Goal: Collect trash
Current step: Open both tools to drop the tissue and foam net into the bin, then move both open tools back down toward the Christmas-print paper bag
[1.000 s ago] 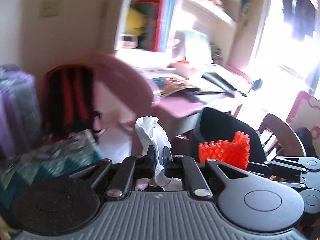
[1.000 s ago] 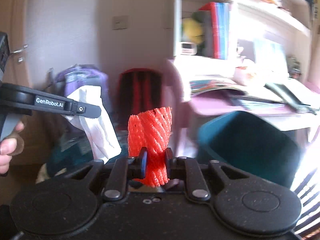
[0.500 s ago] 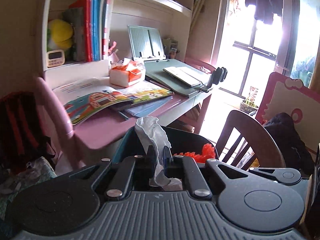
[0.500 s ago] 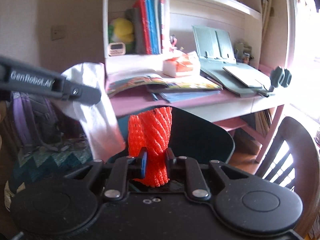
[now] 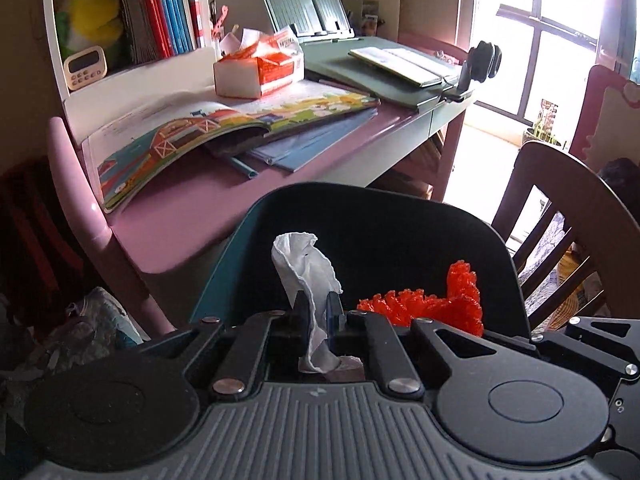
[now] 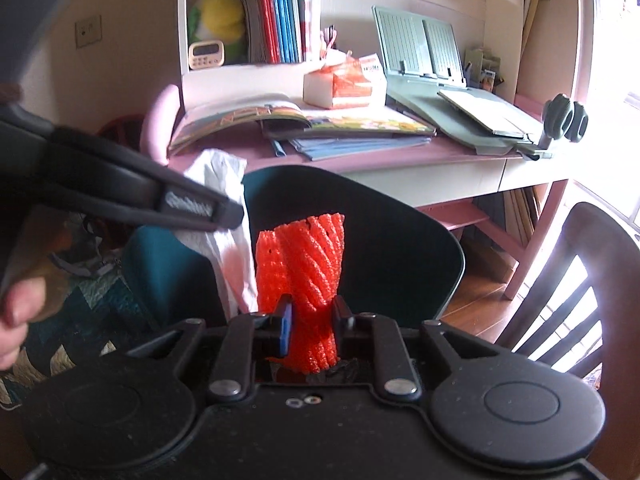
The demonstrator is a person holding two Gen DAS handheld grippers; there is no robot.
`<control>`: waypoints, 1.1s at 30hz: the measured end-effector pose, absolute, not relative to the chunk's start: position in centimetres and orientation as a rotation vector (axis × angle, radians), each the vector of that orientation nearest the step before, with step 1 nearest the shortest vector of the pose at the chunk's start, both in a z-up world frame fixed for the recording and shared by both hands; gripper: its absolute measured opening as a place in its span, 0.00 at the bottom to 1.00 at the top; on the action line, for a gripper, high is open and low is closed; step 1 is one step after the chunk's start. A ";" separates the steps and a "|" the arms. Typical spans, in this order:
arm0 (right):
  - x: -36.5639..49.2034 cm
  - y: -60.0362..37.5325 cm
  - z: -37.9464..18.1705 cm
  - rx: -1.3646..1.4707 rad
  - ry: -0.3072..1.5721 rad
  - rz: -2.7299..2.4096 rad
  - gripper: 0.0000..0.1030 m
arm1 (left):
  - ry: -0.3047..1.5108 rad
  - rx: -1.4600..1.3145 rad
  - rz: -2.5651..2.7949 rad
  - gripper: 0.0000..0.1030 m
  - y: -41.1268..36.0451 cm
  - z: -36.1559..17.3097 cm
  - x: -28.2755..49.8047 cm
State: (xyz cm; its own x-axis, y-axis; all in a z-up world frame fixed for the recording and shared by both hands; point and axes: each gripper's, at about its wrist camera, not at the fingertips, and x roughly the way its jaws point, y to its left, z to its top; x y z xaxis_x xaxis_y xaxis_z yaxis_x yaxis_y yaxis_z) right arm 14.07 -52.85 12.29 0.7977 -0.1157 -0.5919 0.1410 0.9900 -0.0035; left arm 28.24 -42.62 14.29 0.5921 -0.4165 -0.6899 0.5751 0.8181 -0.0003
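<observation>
My left gripper (image 5: 318, 308) is shut on a crumpled white tissue (image 5: 304, 264), held over the mouth of a dark teal bin (image 5: 380, 224). The tissue sticks up above the fingertips. Just to its right lies an orange foam net (image 5: 424, 306), low against the bin's inside. In the right wrist view, my right gripper (image 6: 312, 316) has the net (image 6: 304, 256) upright between its pads. Its jaws are opening, and the net still fills the gap. The bin's rim (image 6: 400, 208) lies behind it. The tissue (image 6: 224, 184) hangs at the left under the left gripper's finger (image 6: 188, 204).
A pink desk (image 5: 192, 216) behind the bin carries an open picture book (image 5: 200, 128), a tissue box (image 5: 260, 68) and a green book stand (image 5: 304, 0). A wooden chair (image 5: 568, 208) stands at the right. A hand (image 6: 16, 312) grips the left tool. Bags lie at the left.
Both grippers swung from the wall and bags toward the desk and sank over the bin. The right jaws stand slightly wider around the net. The tissue stays pinched.
</observation>
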 end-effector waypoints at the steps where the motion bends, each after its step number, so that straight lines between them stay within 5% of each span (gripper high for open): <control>1: 14.2 -52.9 12.2 0.045 0.637 -0.138 0.22 | 0.750 0.234 -0.582 0.08 -42.8 13.9 28.4; 10: 14.7 -53.4 11.4 0.048 0.658 -0.132 0.29 | 0.824 0.239 -0.592 0.11 -43.6 11.6 28.6; 13: 14.5 -53.5 11.5 0.046 0.654 -0.134 0.31 | 0.829 0.226 -0.586 0.25 -43.5 11.5 28.6; 17: 14.1 -53.7 11.7 0.052 0.639 -0.132 0.46 | 0.797 0.207 -0.582 0.58 -43.0 12.1 28.1; 33: 11.3 -50.3 15.0 0.026 0.572 -0.063 0.56 | 0.711 0.142 -0.573 0.63 -36.3 16.9 24.6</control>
State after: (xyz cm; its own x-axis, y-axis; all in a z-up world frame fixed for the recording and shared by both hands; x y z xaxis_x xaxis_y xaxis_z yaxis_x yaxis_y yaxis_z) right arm 11.34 -50.26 15.03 0.8391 -0.0526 -0.5414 0.0668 0.9977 0.0066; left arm 24.58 -36.28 16.90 0.6121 -0.4479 -0.6517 0.5421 0.8377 -0.0666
